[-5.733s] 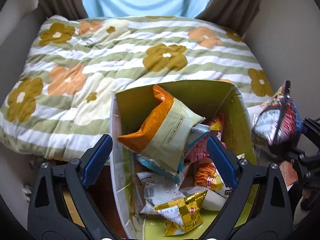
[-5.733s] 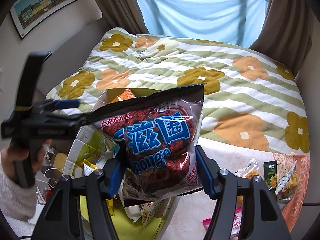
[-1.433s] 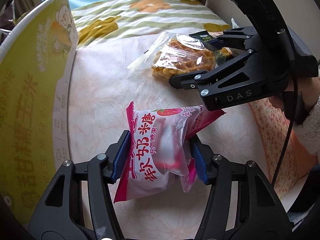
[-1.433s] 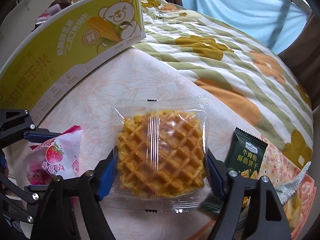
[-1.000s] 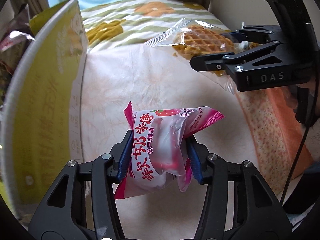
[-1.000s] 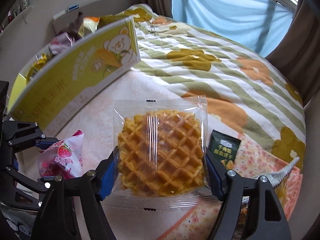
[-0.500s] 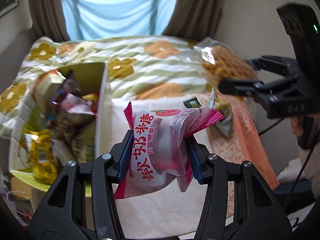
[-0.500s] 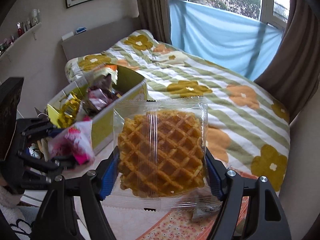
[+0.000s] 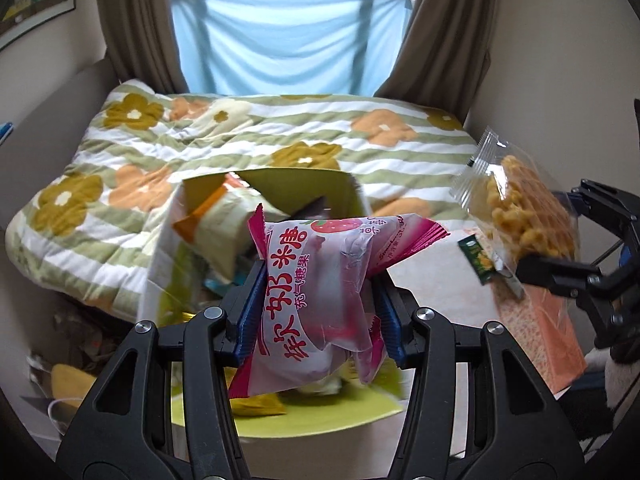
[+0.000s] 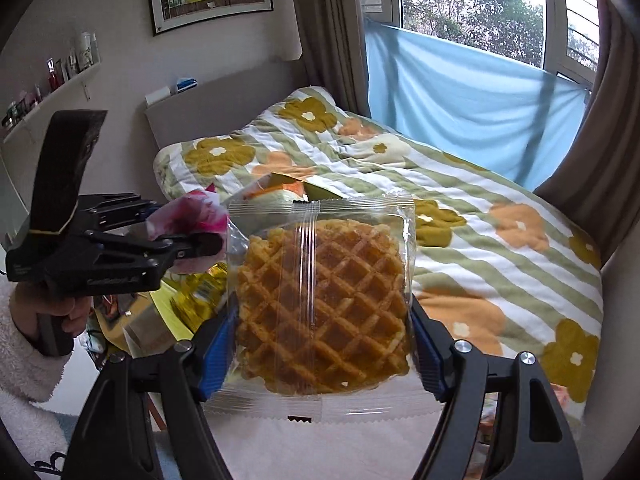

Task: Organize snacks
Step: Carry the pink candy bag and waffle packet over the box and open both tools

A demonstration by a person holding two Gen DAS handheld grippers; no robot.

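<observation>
Both hands are carrying stuff: the left hand-held gripper [image 9: 316,316] is clamping the pink strawberry candy bag [image 9: 320,296] mid-frame over the yellow snack box [image 9: 296,184], the right hand-held gripper [image 10: 320,344] is squeezing the wrapped waffle [image 10: 320,312]. I'd drop the candy first, then the waffle flat.

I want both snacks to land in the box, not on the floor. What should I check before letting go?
1. Left tongs grip the pink bag: ok, pinched between both pads.
2. Right tongs grip the waffle pack: ok, held at both side edges.
3. Pink bag over the box: ok, it appears to hang above the opening.
4. Waffle pack over the box: not ok, in the left view it hangs to the right, past the box wall.
5. Room in the box: cannot tell, packets already rise near the rim and the bag hides much of the inside.
</observation>
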